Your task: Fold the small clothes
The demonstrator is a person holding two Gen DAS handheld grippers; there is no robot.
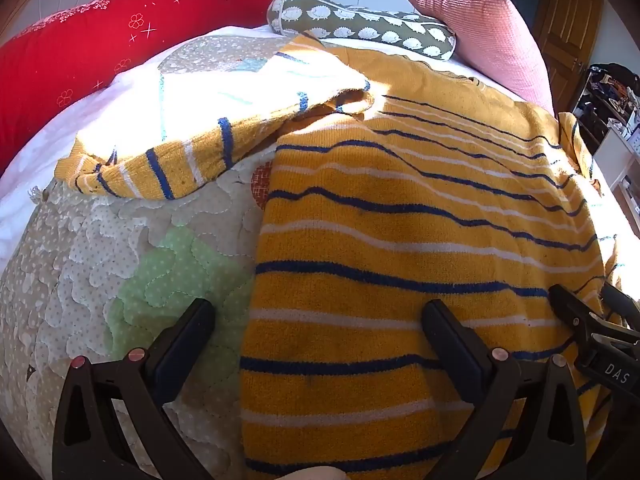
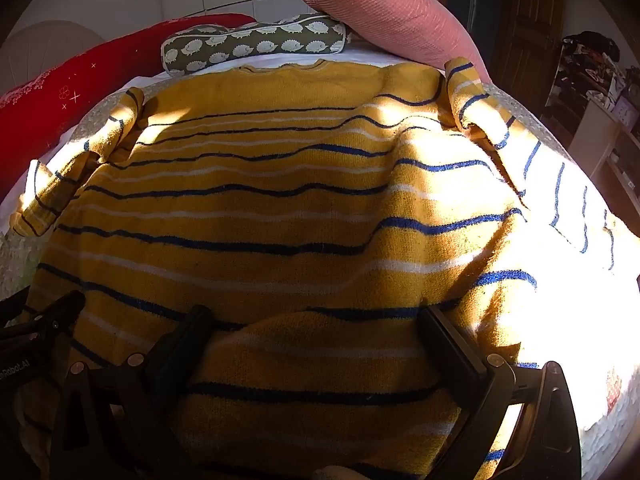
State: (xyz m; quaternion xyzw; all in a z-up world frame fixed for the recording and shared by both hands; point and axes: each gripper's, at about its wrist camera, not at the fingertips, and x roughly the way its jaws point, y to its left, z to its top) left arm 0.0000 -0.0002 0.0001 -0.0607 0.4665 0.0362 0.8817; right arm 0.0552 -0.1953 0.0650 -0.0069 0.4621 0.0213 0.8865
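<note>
Your mustard-yellow knitted sweater with navy and white stripes (image 2: 280, 200) lies spread flat on the bed, its neckline at the far end near the pillows and its hem nearest you. Its left sleeve (image 1: 180, 160) stretches out to the left across the pale quilted bedspread with green and grey dotted patches (image 1: 132, 264); the right sleeve (image 2: 540, 184) runs off to the right into bright sunlight.

Your left claw (image 1: 316, 320) is spread wide and released, straddling the sweater's left edge near the hem: one finger is over the quilt, the other over the knit. Your right claw (image 2: 316, 328) is likewise fully spread and gripping nothing, with a raised fold of the hem between its fingers.

On the side of the right claw, seen from the left camera, a small plate reads "DAS" (image 1: 618, 369). On the left claw, seen from the right camera, you can make out "Robot.AI" (image 2: 14, 369); the first letters are cut off.

At the far end lie a red bolster with white flowers (image 1: 80, 52), an olive hedgehog-print cushion (image 2: 256, 40) and a pink ribbed pillow (image 2: 392, 12).
</note>
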